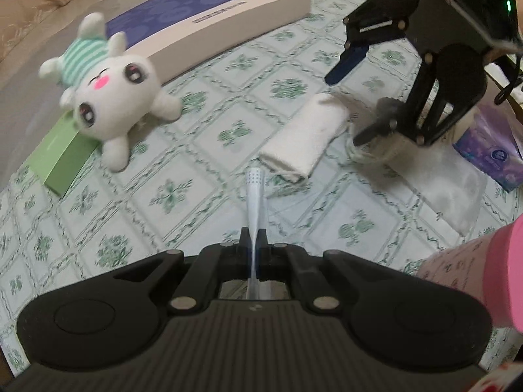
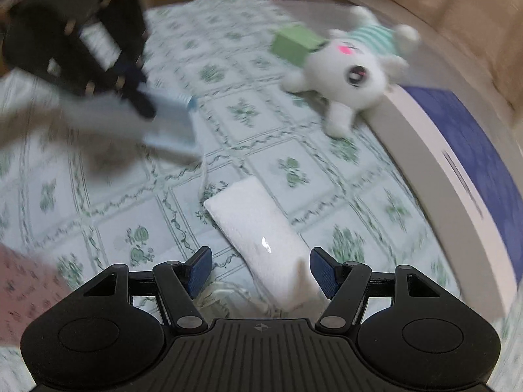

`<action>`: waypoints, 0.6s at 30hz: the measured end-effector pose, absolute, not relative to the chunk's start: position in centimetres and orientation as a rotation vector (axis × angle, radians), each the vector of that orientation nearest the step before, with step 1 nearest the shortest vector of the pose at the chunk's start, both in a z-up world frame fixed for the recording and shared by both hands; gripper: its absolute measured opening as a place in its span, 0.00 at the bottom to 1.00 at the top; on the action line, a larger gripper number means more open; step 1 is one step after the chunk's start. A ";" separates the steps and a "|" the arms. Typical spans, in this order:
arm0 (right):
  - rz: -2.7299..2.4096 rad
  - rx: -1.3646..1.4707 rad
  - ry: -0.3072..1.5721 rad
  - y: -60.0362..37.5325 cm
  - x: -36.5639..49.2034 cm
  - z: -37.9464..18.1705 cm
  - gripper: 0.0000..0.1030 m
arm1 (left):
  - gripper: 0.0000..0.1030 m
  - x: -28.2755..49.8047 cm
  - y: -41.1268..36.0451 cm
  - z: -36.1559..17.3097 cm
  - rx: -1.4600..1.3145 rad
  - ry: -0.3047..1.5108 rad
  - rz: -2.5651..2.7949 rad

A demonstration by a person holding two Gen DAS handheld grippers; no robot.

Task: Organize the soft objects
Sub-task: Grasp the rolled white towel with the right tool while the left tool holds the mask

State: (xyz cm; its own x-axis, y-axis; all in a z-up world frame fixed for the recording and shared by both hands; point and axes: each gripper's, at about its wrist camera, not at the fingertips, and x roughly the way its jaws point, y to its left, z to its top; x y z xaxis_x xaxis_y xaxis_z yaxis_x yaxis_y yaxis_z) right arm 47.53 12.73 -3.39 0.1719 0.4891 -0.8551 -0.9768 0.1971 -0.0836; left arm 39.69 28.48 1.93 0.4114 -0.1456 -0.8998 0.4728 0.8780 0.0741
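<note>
A white plush animal (image 1: pixel 114 104) with a green striped cap lies at the left, partly on a green box (image 1: pixel 62 156); it also shows in the right wrist view (image 2: pixel 346 68). A folded white towel (image 1: pixel 304 137) lies mid-table and also shows in the right wrist view (image 2: pixel 258 232). My left gripper (image 1: pixel 253 238) is shut on a thin pale-blue flat item (image 1: pixel 254 196), seen edge-on; in the right wrist view it shows as a blurred pale sheet (image 2: pixel 170 124). My right gripper (image 2: pixel 261 271) is open just above the towel's near end and shows in the left wrist view (image 1: pixel 349 98).
A large flat purple-and-white box (image 1: pixel 209 23) lies at the back. A purple tissue pack (image 1: pixel 490 150), a clear glass jar (image 1: pixel 372 143) and a white cloth (image 1: pixel 451 189) sit at the right. A green-patterned tablecloth (image 1: pixel 163 202) covers the table.
</note>
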 end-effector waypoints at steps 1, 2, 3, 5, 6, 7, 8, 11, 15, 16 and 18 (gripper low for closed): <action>1.198 -0.802 0.795 13.3 47.5 -4.0 0.65 | 0.01 39.6 29.0 1.9 0.333 1.079 -0.393; 1.195 -0.831 0.793 13.7 47.6 -4.5 0.65 | 0.01 39.5 29.5 1.8 0.322 1.077 -0.386; 1.195 -0.856 0.795 14.1 47.7 -5.1 0.65 | 0.01 39.6 30.0 1.7 0.313 1.075 -0.381; 1.203 -0.874 0.809 14.6 48.1 -6.1 0.65 | 0.01 39.5 30.8 1.4 0.293 1.071 -0.373; 1.202 -0.881 0.813 15.0 48.4 -6.6 0.65 | 0.01 39.4 31.2 1.2 0.281 1.070 -0.371; 1.203 -0.882 0.817 15.3 48.7 -6.8 0.65 | 0.01 39.4 31.4 1.1 0.273 1.069 -0.370; 1.203 -0.876 0.830 15.6 49.0 -7.2 0.65 | 0.01 39.3 31.6 0.9 0.264 1.066 -0.369; 1.200 -0.809 0.882 16.2 50.2 -7.5 0.59 | 0.01 39.1 31.8 0.4 0.247 1.063 -0.375; 1.161 -0.746 0.917 16.2 50.6 -7.0 0.37 | 0.01 38.9 31.8 -0.1 0.233 1.060 -0.377; 1.143 -0.730 0.924 16.1 50.6 -6.8 0.35 | 0.01 38.9 31.8 -0.1 0.229 1.058 -0.373; 1.096 -0.675 0.928 15.8 50.7 -5.9 0.32 | 0.01 38.8 32.0 0.0 0.214 1.052 -0.361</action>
State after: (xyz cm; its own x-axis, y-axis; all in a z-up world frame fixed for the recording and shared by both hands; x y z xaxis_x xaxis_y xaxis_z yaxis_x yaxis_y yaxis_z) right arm 50.71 15.79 -5.91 0.1679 0.4375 -0.8834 -0.9432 0.3317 -0.0149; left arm 38.84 31.99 0.05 0.4452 -0.1879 -0.8755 0.3896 0.9210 0.0005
